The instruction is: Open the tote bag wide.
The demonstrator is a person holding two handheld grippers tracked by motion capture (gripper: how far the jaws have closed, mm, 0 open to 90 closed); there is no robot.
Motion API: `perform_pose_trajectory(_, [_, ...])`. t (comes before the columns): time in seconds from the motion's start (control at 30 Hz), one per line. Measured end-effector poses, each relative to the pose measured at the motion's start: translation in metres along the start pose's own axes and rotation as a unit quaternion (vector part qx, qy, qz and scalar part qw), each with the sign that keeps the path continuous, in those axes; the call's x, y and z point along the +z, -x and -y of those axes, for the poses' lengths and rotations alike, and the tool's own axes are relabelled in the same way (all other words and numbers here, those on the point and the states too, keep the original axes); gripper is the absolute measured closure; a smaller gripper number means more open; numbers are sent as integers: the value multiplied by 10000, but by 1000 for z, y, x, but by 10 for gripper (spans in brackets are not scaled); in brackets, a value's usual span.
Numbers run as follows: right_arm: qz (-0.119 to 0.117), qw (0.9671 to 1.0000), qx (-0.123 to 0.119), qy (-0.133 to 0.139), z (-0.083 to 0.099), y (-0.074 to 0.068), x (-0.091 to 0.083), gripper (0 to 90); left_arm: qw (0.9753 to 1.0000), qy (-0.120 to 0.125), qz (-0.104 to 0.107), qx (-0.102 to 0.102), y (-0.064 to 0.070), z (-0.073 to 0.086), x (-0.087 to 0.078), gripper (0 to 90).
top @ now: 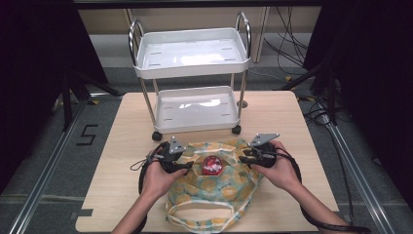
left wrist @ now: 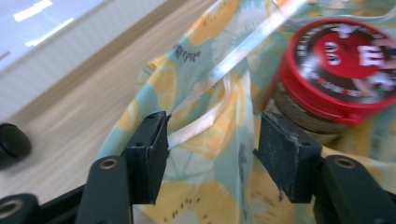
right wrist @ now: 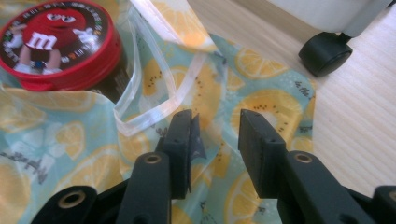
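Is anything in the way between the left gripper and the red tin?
Only the bag's cloth. The left gripper hangs open over the lemon bag, and a fold with a clear strap lies between it and the red tin.

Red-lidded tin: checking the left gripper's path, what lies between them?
Lemon-print bag fabric and its pale strap, in the left gripper view.

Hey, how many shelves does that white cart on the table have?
2. The upper shelf sits between the chrome handles at the cart's top; the lower shelf sits just above the wheels, behind the lemon-print bag.
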State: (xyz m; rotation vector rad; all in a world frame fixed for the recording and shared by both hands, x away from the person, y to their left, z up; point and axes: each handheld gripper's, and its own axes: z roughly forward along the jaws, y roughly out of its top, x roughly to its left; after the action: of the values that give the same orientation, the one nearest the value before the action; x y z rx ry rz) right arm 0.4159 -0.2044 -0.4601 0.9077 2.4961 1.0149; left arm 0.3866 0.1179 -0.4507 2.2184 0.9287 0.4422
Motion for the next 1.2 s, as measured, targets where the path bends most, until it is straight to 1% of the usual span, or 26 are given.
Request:
perform_pose_trajectory(0.07, [-47,10000,21,-18,-1,0,-1,651,9999,18,101,-7,2,3,-5,399])
perform_pose_trajectory(0.1, [-44,9999,108,84,-1,-2,0,647,9999,21,131,16,3,4,-7,397])
perform_pose_trajectory(0.13, [-26,9998,37,174,-1,-2,1,642,9999,30,144,40,3,5,-8,395])
perform_pose_trajectory(0.17, [-94,10000,25,15,-2,-1,-3,636,9998,40,174,66,4,6,-11,389])
perform_pose_trajectory(0.2, [-117,9997,141,137,-2,-3,-2,627,9998,85,195,51,6,7,-13,384])
perform_pose_trajectory(0.23, [-134,9997,126,163,-3,-2,-3,617,9998,70,183,84,7,8,-16,376])
perform_pose_trajectory(0.27, [-135,9998,68,109,-4,-1,-4,613,9997,82,214,6,8,8,-18,376])
perform_pose_trajectory(0.3, [-180,9997,156,103,-4,-2,-6,609,9997,100,238,-1,9,8,-19,376])
perform_pose_trajectory(0.33, [-135,9997,133,173,-4,-2,-6,608,9995,139,276,-31,10,9,-21,376])
perform_pose_trajectory(0.37, [-149,9996,171,174,-5,-2,-7,605,9992,181,323,-160,12,9,-23,376])
perform_pose_trajectory(0.4, [-106,9995,100,272,-5,-1,-8,598,9990,229,340,-178,14,8,-25,376])
perform_pose_trajectory(0.43, [-121,9994,132,291,-6,-1,-11,590,9987,255,397,-204,15,8,-27,377])
perform_pose_trajectory(0.5, [-97,9991,127,399,-7,0,-15,587,9982,354,399,-270,18,7,-31,377])
perform_pose_trajectory(0.53, [-104,9989,147,440,-8,0,-17,586,9981,401,408,-220,21,6,-35,377])
perform_pose_trajectory(0.57, [-78,9984,210,514,-8,0,-19,584,9977,486,403,-256,24,5,-36,379])
perform_pose_trajectory(0.6, [-105,9985,217,494,-9,-1,-21,583,9978,505,393,-185,27,4,-38,382])
perform_pose_trajectory(0.63, [-56,9982,186,568,-9,1,-21,583,9974,572,396,-202,30,3,-39,391])
perform_pose_trajectory(0.7, [-59,9983,197,550,-8,1,-23,584,9966,710,391,-174,38,0,-40,425])
perform_pose_trajectory(0.73, [-43,9982,171,568,-7,2,-23,585,9964,735,419,-101,42,-1,-39,440])
perform_pose_trajectory(0.77, [-66,9983,274,515,-7,0,-24,588,9961,753,450,-95,47,-2,-38,466])
perform_pose_trajectory(0.8, [-70,9981,288,534,-6,0,-23,592,9964,713,455,-1,49,-3,-37,500])
perform_pose_trajectory(0.9, [-38,9982,206,554,-5,3,-24,600,9966,688,417,173,56,-5,-31,563])
perform_pose_trajectory(1.0, [-68,9983,278,504,-4,4,-26,608,9967,691,404,141,56,-6,-25,594])
perform_pose_trajectory(1.03, [-29,9979,261,592,-3,5,-26,610,9969,680,368,146,56,-6,-24,607])
perform_pose_trajectory(1.13, [-5,9978,295,589,-1,8,-28,627,9964,715,454,35,58,-6,-21,654])
perform_pose_trajectory(1.2, [16,9978,350,567,1,10,-30,654,9961,731,493,63,59,-7,-20,686])
